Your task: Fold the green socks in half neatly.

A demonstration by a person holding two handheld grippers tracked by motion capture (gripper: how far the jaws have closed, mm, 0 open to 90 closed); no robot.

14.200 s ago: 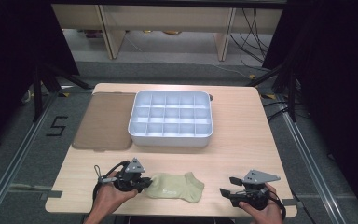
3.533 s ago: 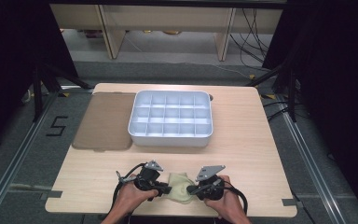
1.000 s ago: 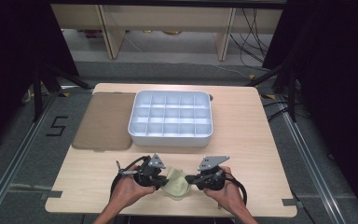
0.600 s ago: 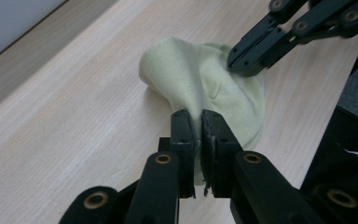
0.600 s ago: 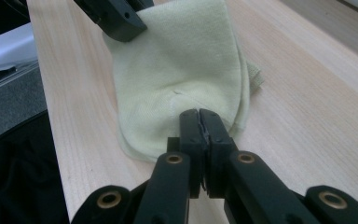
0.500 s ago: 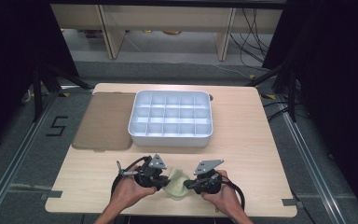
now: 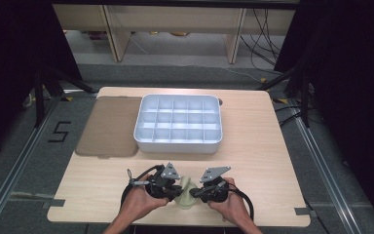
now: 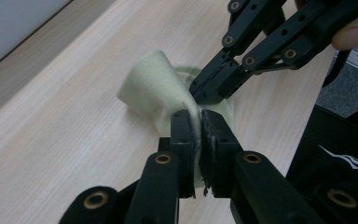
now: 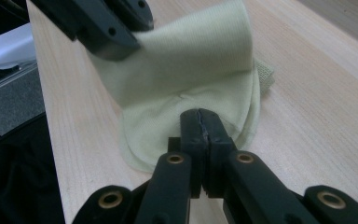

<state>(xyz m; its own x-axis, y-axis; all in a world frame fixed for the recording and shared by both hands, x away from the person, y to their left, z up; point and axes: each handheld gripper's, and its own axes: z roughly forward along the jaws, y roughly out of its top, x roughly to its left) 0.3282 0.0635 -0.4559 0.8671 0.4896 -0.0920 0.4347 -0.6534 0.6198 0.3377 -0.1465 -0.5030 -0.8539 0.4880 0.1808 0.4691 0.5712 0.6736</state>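
A pale green sock point(image 7: 187, 193) lies folded near the table's front edge, between my two grippers. My left gripper point(image 7: 177, 189) is shut on a raised fold of the sock point(image 8: 158, 91); the fabric is pinched between its jaws point(image 8: 198, 140) and arches up over the lower layer. My right gripper point(image 7: 195, 193) is shut, with its tips point(image 9: 200, 119) resting against the sock's lower layer point(image 9: 177, 60); I see no fabric between its jaws. In the left gripper view, the right gripper point(image 8: 205, 93) sits just beyond the held fold. A hand holds each gripper.
A white tray point(image 7: 177, 145) divided into several compartments stands at mid-table. A flat brown lid point(image 7: 109, 126) lies to its left. Bare wood lies on both sides of the hands. The front edge of the table is close beneath them.
My right gripper has moved left toward the left gripper. The sock between them is more bunched up. The left gripper has stayed put.
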